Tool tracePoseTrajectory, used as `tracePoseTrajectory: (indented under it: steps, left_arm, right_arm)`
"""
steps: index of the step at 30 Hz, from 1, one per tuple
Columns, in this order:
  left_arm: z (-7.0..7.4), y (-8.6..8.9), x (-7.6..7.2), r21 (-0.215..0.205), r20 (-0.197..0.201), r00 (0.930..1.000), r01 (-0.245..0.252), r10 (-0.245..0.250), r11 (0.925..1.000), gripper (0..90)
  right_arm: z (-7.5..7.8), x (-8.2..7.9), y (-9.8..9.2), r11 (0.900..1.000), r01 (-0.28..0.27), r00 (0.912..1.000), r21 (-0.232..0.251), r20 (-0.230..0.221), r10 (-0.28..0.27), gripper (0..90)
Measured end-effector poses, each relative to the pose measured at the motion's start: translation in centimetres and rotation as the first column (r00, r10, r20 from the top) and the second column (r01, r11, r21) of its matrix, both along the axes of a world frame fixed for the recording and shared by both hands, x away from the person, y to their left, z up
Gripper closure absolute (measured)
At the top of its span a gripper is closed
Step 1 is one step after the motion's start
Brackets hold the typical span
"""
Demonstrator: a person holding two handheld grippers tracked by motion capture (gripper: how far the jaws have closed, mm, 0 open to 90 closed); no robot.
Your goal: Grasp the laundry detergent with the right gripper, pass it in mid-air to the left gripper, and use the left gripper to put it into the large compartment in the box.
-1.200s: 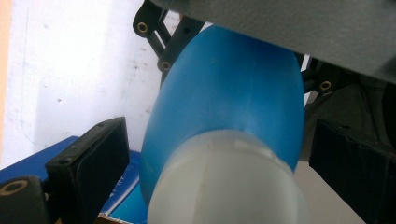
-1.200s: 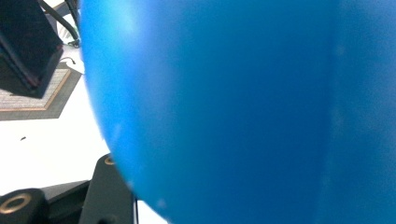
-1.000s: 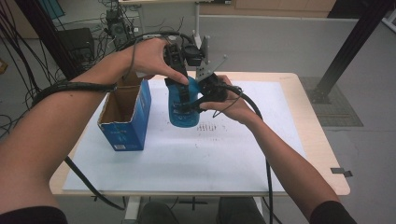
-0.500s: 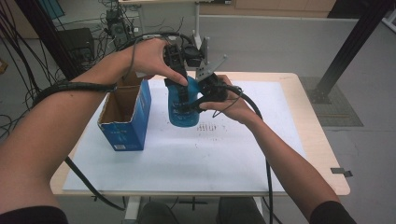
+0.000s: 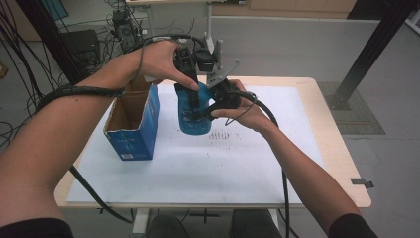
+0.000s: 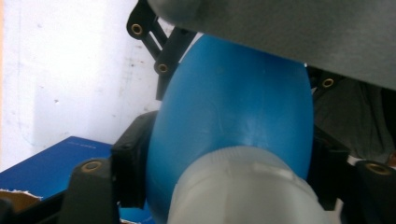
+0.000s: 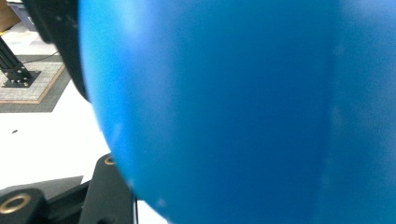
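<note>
A blue bottle [image 5: 192,118] with a white cap [image 6: 243,191] hangs upright above the white mat, held from two sides. My left gripper [image 5: 190,93] comes down from above. Its jaws have just been closing, and they now press on the bottle's shoulder [image 6: 233,116] just below the cap. My right gripper [image 5: 208,110] reaches in from the right and is shut on the bottle's body [image 7: 233,107], with one black finger [image 7: 109,196] showing beside it.
An open blue cardboard box [image 5: 132,124] stands on the mat left of the bottle, its edge also showing in the left gripper view [image 6: 60,158]. The white mat [image 5: 223,163] covers the wooden table [image 5: 341,163]. Cables trail from both grippers.
The left gripper's jaws have closed onto the top of the bottle. Both hands and the bottle have stayed where they were.
</note>
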State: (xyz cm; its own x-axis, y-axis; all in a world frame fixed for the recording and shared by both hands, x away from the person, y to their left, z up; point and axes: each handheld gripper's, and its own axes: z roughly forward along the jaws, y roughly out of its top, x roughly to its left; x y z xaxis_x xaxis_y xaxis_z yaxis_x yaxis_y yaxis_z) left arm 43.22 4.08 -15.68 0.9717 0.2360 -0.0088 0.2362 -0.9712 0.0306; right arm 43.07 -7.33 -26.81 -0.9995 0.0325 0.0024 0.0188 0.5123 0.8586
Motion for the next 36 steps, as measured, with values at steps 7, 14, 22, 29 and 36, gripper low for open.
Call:
tracePoseTrajectory:
  steps: [7, 14, 22, 29, 36]
  left_arm:
    - [-0.08, -0.15, -0.04, 0.013, 0.002, 0.9999, 0.012, -0.012, 0.9998, 34.9]
    - [-0.12, -0.30, -0.02, 0.017, 0.002, 1.0000, 0.009, -0.009, 0.9998, 35.0]
    - [-0.37, -0.36, 0.01, 0.025, -0.003, 0.9999, 0.013, -0.013, 0.9996, 35.2]
    - [-0.35, -0.38, 0.06, 0.027, -0.003, 0.9998, 0.020, -0.020, 0.9994, 35.4]
    - [-0.48, -0.31, 0.03, 0.024, -0.013, 0.9998, 0.015, -0.015, 0.9996, 35.7]
  right_arm:
    - [-0.16, 0.36, 0.27, 0.999, -0.039, 0.9980, 0.023, 0.051, 0.038, 43.9]
    - [-0.16, 0.34, 0.14, 1.000, -0.024, 0.9988, 0.019, 0.042, 0.023, 43.8]
    - [-0.34, 0.37, 0.19, 0.999, -0.030, 0.9986, 0.015, 0.044, 0.029, 43.7]
    - [-0.42, 0.38, 0.19, 0.999, -0.029, 0.9988, 0.015, 0.041, 0.029, 43.6]
    - [-0.56, 0.42, 0.22, 0.999, -0.042, 0.9986, 0.021, 0.034, 0.041, 43.4]
